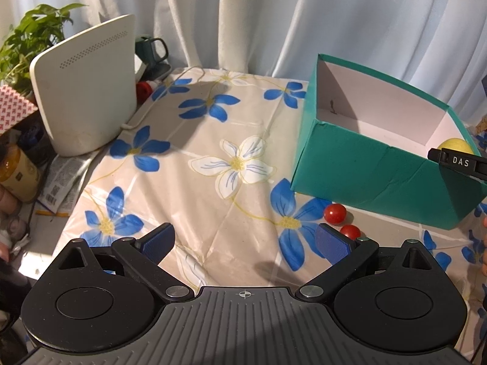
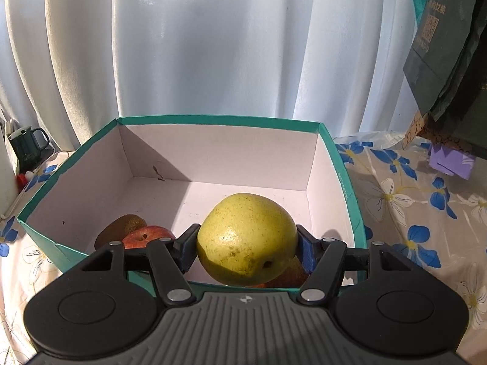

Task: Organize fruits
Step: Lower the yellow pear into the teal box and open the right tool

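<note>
Through the left wrist camera, I am holding my left tool [image 1: 245, 243] low over the flowered table [image 1: 213, 140], its blue pads spread wide and gripping nothing. Two cherry tomatoes [image 1: 334, 213] are lying on the cloth just beside the near wall of the green box [image 1: 374, 176], the closer one sitting right at my right pad. The box is standing toward the table's far right corner, and the yellow pear [image 1: 455, 146] is peeking above its rim beside the tip of my other tool.

Through the right wrist camera, I am pinching the pear [image 2: 246, 240] between the pads of my right tool [image 2: 247, 248], carrying it above the box's near rim [image 2: 73, 254]. A kiwi [image 2: 121, 228] and a red apple [image 2: 146, 237] are already lying inside against the near wall, and another reddish fruit is showing under the pear, too hidden to name.

I judge the placing step to be in hand: next I should be lowering the pear onto bare floor, clear of the fruit below, before spreading the pads. The tomatoes are waiting for the left tool.
</note>
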Available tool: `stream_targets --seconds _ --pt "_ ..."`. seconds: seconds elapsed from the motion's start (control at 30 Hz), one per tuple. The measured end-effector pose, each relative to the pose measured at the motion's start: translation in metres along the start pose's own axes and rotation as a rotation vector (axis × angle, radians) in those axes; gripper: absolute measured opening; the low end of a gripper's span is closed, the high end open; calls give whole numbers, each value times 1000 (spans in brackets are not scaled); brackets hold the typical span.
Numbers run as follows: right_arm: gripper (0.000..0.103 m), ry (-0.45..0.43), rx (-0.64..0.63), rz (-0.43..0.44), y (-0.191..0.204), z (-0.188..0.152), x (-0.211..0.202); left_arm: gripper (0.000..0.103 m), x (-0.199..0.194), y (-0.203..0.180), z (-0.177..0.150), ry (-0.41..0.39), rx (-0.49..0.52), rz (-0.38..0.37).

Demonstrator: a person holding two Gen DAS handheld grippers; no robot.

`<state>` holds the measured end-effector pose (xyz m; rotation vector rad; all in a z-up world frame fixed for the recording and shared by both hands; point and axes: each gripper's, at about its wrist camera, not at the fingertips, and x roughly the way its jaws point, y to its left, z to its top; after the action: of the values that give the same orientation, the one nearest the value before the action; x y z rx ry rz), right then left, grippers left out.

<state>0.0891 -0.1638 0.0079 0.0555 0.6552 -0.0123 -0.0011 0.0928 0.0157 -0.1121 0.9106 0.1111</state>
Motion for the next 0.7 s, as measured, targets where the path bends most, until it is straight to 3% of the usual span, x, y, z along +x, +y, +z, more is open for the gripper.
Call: stream_targets --seconds 0.3,0.43,0.57,0.7 --pt "65 -4 -24 18 3 3 -5 101 9 -21 -6 -7 94 -69" --pt "67 -126 -13 -21 1 2 -42 101 11 -28 -8 -45 125 -120" --pt "82 -241 10 -2 -5 -14 -95 101 22 -38 -5 -37 138 -146" --pt "84 -270 61 10 -14 -40 -128 101 30 -48 -2 -55 147 -203"
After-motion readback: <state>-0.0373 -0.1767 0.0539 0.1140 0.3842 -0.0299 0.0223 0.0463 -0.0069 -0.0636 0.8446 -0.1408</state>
